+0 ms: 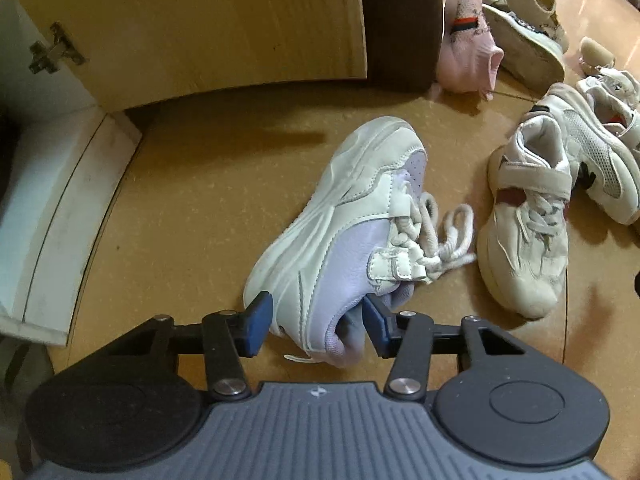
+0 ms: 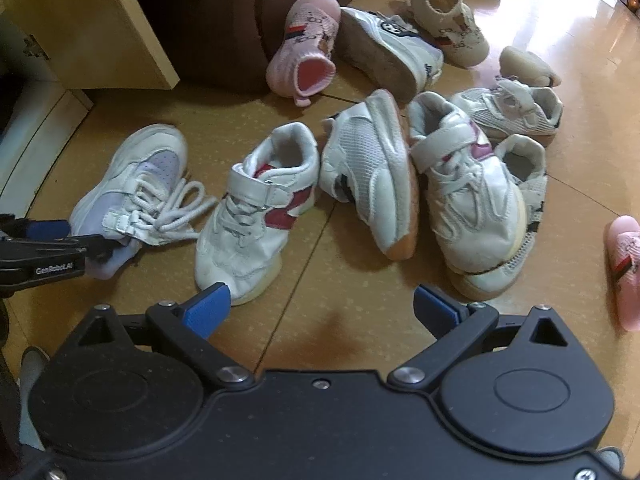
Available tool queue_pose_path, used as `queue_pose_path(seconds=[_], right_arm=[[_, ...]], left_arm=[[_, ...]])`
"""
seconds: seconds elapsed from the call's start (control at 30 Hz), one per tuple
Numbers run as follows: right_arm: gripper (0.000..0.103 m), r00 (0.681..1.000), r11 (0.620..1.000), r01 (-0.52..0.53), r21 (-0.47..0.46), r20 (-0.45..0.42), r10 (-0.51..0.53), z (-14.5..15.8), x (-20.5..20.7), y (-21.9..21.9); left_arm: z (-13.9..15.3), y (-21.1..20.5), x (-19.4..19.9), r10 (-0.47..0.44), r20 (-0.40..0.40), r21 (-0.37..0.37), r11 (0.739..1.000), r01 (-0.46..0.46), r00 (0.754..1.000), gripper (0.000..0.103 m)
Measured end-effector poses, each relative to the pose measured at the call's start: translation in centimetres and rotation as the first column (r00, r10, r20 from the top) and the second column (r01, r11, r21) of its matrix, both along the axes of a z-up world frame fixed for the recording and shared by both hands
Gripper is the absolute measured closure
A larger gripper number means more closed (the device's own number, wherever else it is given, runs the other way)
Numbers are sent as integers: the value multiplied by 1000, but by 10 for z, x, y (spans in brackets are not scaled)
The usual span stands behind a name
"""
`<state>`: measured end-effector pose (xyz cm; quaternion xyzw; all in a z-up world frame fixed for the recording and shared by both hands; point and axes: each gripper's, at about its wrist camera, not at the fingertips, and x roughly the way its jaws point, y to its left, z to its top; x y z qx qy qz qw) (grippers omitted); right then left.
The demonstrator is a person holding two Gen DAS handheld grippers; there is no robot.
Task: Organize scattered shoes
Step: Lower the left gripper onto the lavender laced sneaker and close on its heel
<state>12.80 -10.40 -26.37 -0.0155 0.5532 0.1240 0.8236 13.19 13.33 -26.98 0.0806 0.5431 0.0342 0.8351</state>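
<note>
Straddling the lilac sneaker's point(image 1: 340, 236) heel at lower centre, your left gripper point(image 1: 316, 326) pads aren't clearly pinching; squeeze the collar firmly. Right gripper point(image 2: 320, 308) gapes wide, holding nothing.

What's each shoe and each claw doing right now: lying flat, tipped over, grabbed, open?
Left claw: closed on the lavender sneaker's heel.
Lavender sneaker: on the floor, held at the heel, laces loose.
Right claw: open, holding nothing.
Red-striped sneaker: upright, strap fastened.
Mesh sneaker: tipped on its side.
Pink sock shoe: lying on its side.
</note>
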Motion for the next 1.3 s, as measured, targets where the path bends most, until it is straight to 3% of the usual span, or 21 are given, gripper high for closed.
queue_pose_path(seconds=[0.07, 0.13, 0.27, 0.37, 0.4, 0.43, 0.47, 0.5, 0.53, 0.57, 0.67, 0.73, 0.8, 0.83, 0.87, 1.03, 1.2, 1.27, 1.3], right_arm=[[2, 1000, 1000, -8, 4, 1, 8, -1, 0, 4], [2, 1000, 1000, -13, 5, -6, 13, -4, -1, 5], [2, 1000, 1000, -24, -2, -21, 24, -10, -2, 9], [2, 999, 1000, -31, -4, -29, 30, -13, -4, 10], [2, 999, 999, -33, -4, -32, 32, -14, -5, 10], [2, 999, 999, -33, -4, -33, 33, -14, -5, 10], [2, 999, 999, -33, -3, -34, 33, -14, -5, 10], [2, 999, 999, -33, -1, -33, 33, -13, -5, 10], [2, 999, 999, -33, 2, -31, 33, -11, -5, 10], [2, 999, 999, -34, 4, -28, 34, -10, -5, 11], [2, 999, 999, -39, 21, -10, 40, -2, -6, 13], [2, 999, 999, -39, 28, -1, 39, 2, -8, 13], [2, 999, 999, -38, 37, 7, 38, 6, -10, 14], [2, 999, 999, -39, 38, 8, 39, 7, -11, 15], [2, 999, 998, -40, 39, 10, 40, 8, -12, 15], [2, 999, 998, -44, 34, 2, 44, 6, -14, 16], [2, 999, 999, -25, 20, -24, 25, -5, -8, 11], [2, 999, 1000, -19, 17, -29, 19, -9, -7, 10], [2, 999, 1000, -16, 16, -30, 17, -11, -6, 9]], left_arm=[[1, -5, 4, -92, 24, 36, 995, 91, 995, 61], [-3, -16, 8, -206, 25, 94, 975, 203, 978, 60], [-16, -33, 6, -397, 17, 236, 893, 382, 918, 60], [-23, -36, 6, -481, 0, 320, 831, 456, 877, 63], [-24, -37, 6, -489, -3, 332, 823, 462, 873, 64], [-23, -37, 6, -487, 5, 331, 825, 458, 874, 74], [-19, -33, 8, -456, 24, 303, 851, 429, 890, 77], [-13, -29, 11, -409, 44, 261, 885, 385, 912, 82], [-4, -19, 17, -312, 73, 175, 939, 296, 947, 103], [6, -9, 21, -237, 82, 120, 967, 226, 968, 103], [26, 11, 23, -143, 75, 87, 987, 137, 987, 103], [36, 12, 18, -163, 113, 115, 982, 150, 980, 103], [32, -2, 9, -281, 100, 203, 945, 257, 955, 84], [28, -11, 4, -348, 82, 252, 914, 318, 934, 51], [22, -21, -2, -409, 77, 296, 880, 371, 910, 30], [-20, -43, -20, -549, -12, 391, 767, 509, 836, 30], [-44, -47, -17, -594, -59, 474, 691, 546, 803, 30], [-52, -50, -14, -620, -77, 524, 641, 560, 781, 30], [-54, -51, -13, -626, -83, 532, 630, 566, 775, 32]])
